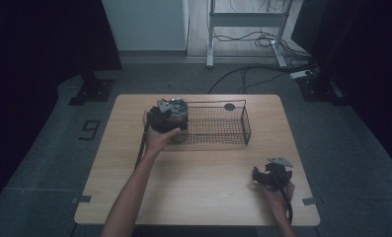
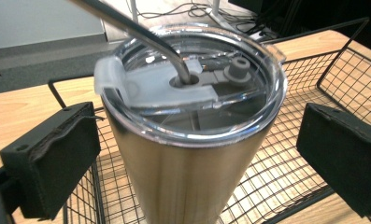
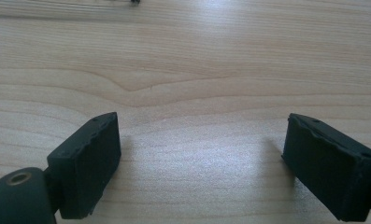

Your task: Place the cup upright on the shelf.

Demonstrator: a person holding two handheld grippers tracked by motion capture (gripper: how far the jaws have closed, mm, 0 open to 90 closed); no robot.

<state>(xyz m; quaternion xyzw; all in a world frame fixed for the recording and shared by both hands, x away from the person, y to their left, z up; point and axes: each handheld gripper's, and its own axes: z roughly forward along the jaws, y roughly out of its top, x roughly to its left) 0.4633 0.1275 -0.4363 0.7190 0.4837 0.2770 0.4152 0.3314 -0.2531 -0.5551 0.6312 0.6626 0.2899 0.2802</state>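
A light wooden table [image 1: 198,197] carries a black wire basket [image 1: 218,126] set toward its far edge, long side running left to right. A person's left forearm reaches forward from the near edge to the basket's left end, the hand wrapped around the left tool [image 1: 165,116]. The right hand rests low near the table's near right corner, holding the right tool [image 1: 262,177] well apart from the basket, pointing left.

A steel tumbler [image 2: 188,158] stands upright inside the left end of the basket, wire mesh beneath and behind it. In the left gripper view it sits between the left tool's two black jaws, which stand apart on either side of its body with a gap showing on both sides; neither pad touches the metal. A clear plastic lid [image 2: 192,84] caps the tumbler, and a bent metal straw [image 2: 141,35] runs through the lid's opening, leaning up and away to the left.

In the right gripper view the right tool's jaws are spread wide over bare wood grain.
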